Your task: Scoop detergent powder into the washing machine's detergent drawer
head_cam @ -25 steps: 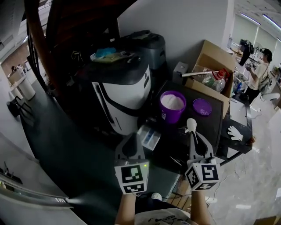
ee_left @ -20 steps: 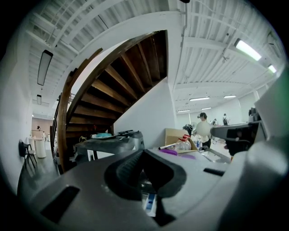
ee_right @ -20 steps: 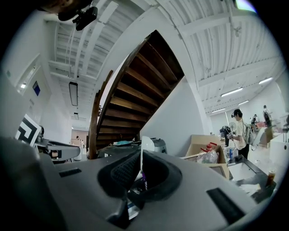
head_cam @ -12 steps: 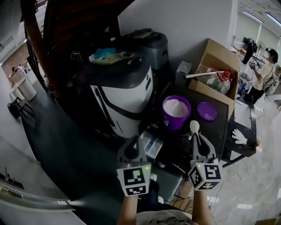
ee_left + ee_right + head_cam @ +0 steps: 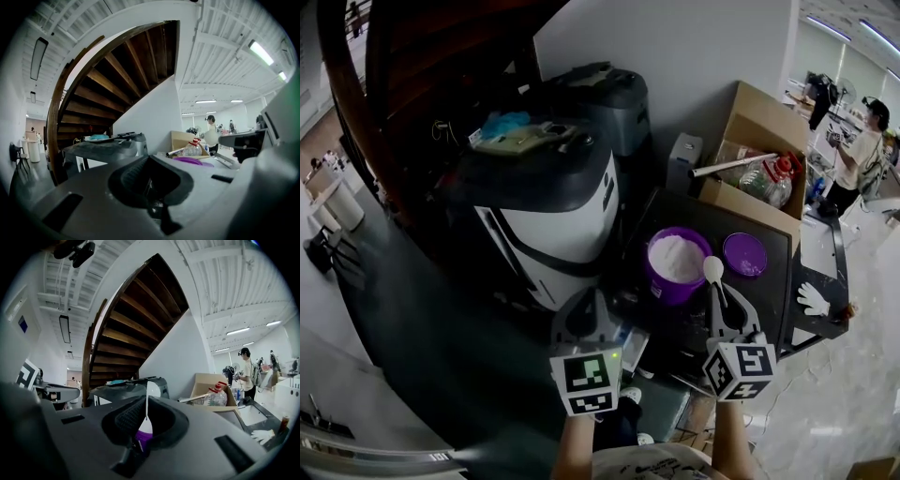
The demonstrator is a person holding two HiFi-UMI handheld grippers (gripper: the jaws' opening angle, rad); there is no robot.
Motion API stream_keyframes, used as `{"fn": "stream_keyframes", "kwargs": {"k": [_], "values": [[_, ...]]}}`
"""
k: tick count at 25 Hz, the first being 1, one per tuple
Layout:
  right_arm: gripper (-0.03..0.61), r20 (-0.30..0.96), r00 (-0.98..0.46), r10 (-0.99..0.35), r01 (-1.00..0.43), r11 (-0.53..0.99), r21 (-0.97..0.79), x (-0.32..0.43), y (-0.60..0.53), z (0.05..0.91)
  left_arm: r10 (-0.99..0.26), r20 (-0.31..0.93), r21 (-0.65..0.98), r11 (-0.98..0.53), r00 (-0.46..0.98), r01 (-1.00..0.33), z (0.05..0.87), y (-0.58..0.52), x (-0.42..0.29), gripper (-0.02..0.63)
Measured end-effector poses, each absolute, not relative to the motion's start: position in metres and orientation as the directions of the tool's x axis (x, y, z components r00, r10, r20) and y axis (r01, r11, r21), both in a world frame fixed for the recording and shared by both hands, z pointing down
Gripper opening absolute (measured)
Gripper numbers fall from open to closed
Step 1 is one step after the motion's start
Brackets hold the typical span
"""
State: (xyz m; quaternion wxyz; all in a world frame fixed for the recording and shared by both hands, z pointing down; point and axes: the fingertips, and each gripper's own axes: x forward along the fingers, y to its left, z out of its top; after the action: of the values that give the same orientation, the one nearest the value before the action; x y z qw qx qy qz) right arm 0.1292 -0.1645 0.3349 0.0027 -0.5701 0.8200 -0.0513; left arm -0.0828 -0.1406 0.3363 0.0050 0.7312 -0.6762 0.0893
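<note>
The right gripper (image 5: 721,305) clamps a white spoon (image 5: 716,281), handle running near to far, bowl at the right rim of the purple tub (image 5: 661,287). The tub's heaped white powder (image 5: 675,255) lies just left of the bowl. The left gripper (image 5: 586,317), closed and empty, hovers by the drawer (image 5: 633,345).

Powder tub (image 5: 662,285) right of washing machine (image 5: 551,208), lid (image 5: 744,254) right of tub, box (image 5: 748,201) behind
</note>
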Motion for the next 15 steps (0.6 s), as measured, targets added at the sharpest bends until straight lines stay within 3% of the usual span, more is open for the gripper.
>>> {"fn": "stream_keyframes", "kwargs": {"k": [15], "values": [[0.02,0.284,-0.311,-0.907,-0.951,0.294,-0.101,0.123,-0.262,0.375,-0.966,0.177,-0.11,-0.208,0.187,-0.972,0.351,-0.252,-0.082,0.003]]}}
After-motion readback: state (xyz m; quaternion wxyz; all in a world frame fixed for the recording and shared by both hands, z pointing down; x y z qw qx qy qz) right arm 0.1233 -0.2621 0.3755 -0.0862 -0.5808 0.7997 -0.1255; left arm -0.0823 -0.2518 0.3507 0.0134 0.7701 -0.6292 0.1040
